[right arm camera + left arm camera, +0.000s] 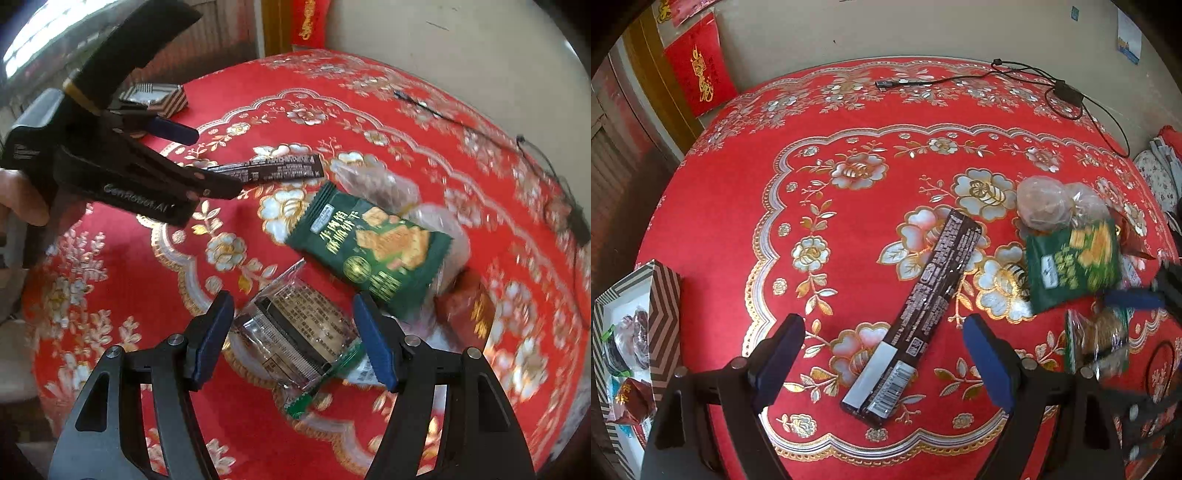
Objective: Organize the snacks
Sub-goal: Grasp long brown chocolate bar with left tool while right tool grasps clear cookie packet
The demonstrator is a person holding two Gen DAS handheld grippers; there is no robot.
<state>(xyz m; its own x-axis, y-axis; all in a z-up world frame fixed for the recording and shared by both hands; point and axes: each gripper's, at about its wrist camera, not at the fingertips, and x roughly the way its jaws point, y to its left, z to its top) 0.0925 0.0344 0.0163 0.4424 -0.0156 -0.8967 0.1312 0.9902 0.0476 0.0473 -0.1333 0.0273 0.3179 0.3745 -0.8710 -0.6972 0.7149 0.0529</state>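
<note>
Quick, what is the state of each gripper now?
Left gripper: open, holding nothing, over the long dark snack bar.
Right gripper: open, fingers on both sides of the clear biscuit pack, not closed on it.

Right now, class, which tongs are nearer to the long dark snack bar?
Left. The left tongs straddle the snack bar, open; the right tongs sit over a clear biscuit packet farther off.

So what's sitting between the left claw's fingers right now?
The long dark snack bar, lying flat on the red tablecloth between the open fingers, ungripped, per the left wrist view.
</note>
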